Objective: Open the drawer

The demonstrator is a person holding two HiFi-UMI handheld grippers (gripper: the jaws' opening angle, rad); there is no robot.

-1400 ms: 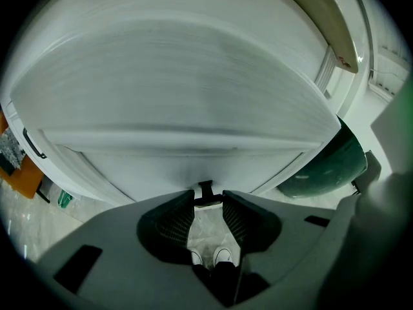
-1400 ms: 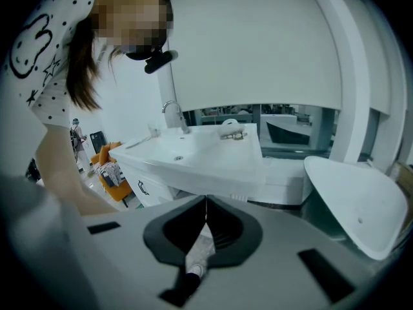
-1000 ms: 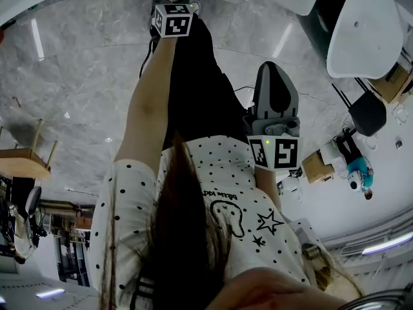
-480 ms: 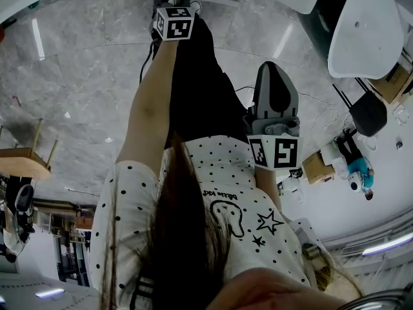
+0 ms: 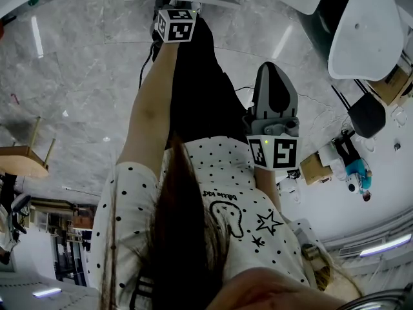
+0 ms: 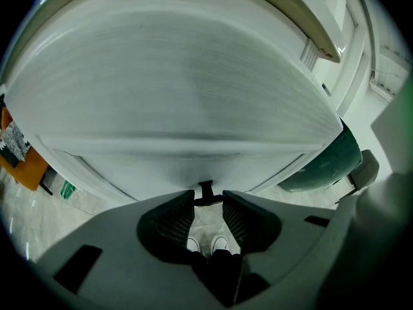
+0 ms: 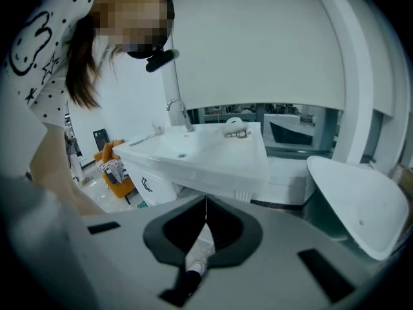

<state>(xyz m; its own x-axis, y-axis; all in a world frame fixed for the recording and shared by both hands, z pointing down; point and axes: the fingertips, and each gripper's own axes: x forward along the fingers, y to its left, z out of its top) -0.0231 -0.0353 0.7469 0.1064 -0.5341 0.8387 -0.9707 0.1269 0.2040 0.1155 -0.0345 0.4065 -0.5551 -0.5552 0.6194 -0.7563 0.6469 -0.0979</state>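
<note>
Handle [image 6: 205,188] on the white drawer front [image 6: 174,102] is clamped between your left gripper [image 6: 208,197] jaws. Your right gripper [image 7: 206,204] jaws are pressed together, empty.

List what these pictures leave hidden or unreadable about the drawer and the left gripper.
- Drawer front: left gripper view, blurred; its edges and how far it is open cannot be told.
- Handle: same view, small, its ends covered by the left gripper's tips.
- Head view: that gripper's jaws and the handle are hidden behind its marker cube.
</note>
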